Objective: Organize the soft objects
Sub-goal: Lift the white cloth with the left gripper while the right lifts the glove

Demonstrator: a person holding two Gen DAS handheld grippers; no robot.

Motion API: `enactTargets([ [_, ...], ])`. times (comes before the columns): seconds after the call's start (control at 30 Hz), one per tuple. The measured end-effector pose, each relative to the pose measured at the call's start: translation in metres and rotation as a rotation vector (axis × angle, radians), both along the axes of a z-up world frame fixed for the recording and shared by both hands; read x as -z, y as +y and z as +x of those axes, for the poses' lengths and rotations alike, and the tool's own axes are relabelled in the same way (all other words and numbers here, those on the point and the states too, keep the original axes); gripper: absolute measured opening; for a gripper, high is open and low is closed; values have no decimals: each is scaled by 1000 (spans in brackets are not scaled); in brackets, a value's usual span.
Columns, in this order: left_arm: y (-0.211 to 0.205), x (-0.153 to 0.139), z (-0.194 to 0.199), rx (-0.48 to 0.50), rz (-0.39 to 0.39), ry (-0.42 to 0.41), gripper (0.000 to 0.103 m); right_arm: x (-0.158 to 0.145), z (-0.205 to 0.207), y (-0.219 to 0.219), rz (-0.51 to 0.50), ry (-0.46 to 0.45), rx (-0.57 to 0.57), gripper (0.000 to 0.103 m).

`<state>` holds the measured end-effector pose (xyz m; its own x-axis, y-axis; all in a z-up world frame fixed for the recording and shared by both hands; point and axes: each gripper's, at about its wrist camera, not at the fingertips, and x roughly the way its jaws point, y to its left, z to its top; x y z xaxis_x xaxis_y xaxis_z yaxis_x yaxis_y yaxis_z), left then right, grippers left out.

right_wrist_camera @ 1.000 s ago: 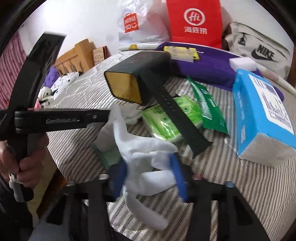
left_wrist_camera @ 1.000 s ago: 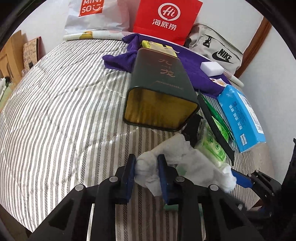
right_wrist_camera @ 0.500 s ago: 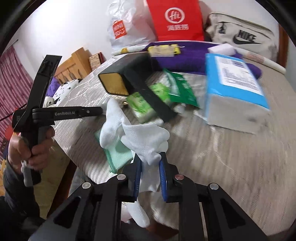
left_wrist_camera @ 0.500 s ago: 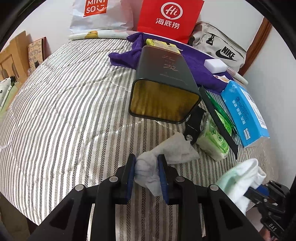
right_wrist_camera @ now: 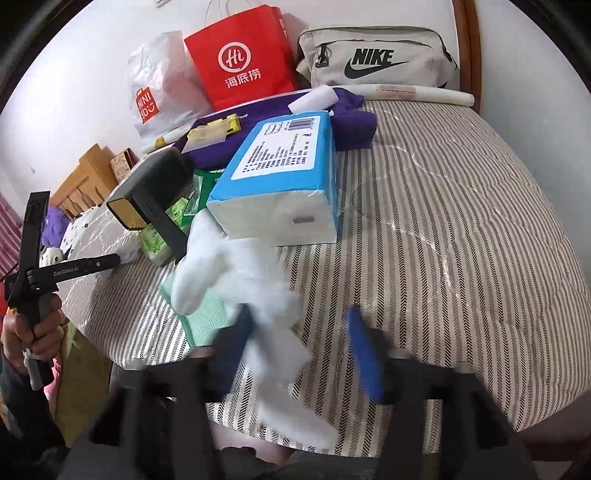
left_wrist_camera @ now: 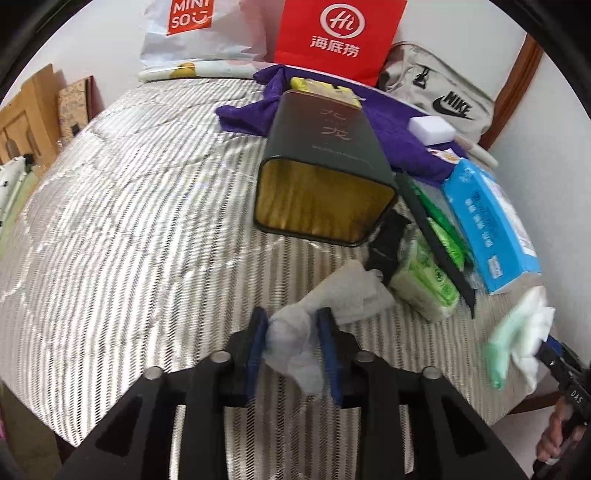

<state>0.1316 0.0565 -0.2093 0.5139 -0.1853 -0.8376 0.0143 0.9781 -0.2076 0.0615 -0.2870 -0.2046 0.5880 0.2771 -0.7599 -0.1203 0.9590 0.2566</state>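
Left gripper [left_wrist_camera: 291,332] pinching grey-white cloth [left_wrist_camera: 325,295], tin [left_wrist_camera: 325,177] at 12 o'clock, right gripper [right_wrist_camera: 299,350] spread, white socks [right_wrist_camera: 243,273] between its jaws, mint cloth [right_wrist_camera: 207,314] at 10 o'clock.

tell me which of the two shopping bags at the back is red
The Haidilao paper bag, solid red with a white Hi logo; the Miniso bag beside it is white plastic.

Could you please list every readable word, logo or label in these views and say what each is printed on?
"MINISO": white plastic bag.
"Hi 海底捞": red paper bag.
"NIKE": beige pouch.
"GenRobot.AI": left gripper.
"DAS": right gripper.
Dark tin, blue tissue pack: print too small to read.
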Motion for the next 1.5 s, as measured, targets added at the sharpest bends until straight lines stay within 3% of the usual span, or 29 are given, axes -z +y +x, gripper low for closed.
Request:
enactTargets([
  [0.13,-5,0,1,32,-28,-7,49,0,-2,8,17,-47,-39,67],
  [0.37,-27,1,2,80,30,-17,75,-1,10,45,38,-99,-152,85],
  [0.47,-33,2,3,82,65,-29,77,5,18,65,2,-102,-188,85],
  [0.6,-30,2,4,81,33,-35,80,19,26,75,2,-70,-183,86],
  [0.77,-24,3,4,91,-5,-47,80,24,26,75,40,-96,-182,96],
  [0.93,-20,3,1,87,-33,-68,80,28,22,92,-75,-117,-215,101],
  [1.17,-23,4,0,69,-7,-95,78,28,25,98,-115,-94,-208,103],
  [1.23,-21,4,-2,47,-17,-103,73,28,24,99,-124,-92,-198,103],
  [1.33,-20,4,-4,25,33,-112,56,30,21,108,-211,-99,-178,97],
  [1.4,-19,4,-4,13,67,-109,40,29,18,107,-211,-107,-175,90],
  [1.5,-13,4,-4,0,65,-101,31,26,16,100,-201,-99,-148,73],
])
